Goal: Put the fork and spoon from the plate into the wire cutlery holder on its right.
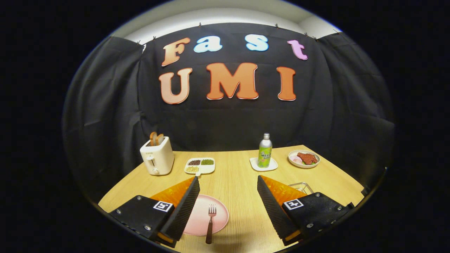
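Observation:
A pink plate [219, 218] lies on the wooden table, partly under my left finger. A fork [210, 223] with a dark handle rests on it, tines pointing away from me, handle end reaching past the plate's near rim. My gripper [227, 182] hovers above with its fingers wide open, the fork between them and lower down. The wire cutlery holder [301, 187] peeks out just beyond my right finger, mostly hidden by it. I cannot make out a spoon; part of the plate is covered.
At the back left a white toaster [157, 155] holds bread slices. A divided white dish [200, 165] of small foods sits beside it. A green soda bottle [265, 151] stands on a white coaster, with a plate of meat [304, 159] to its right.

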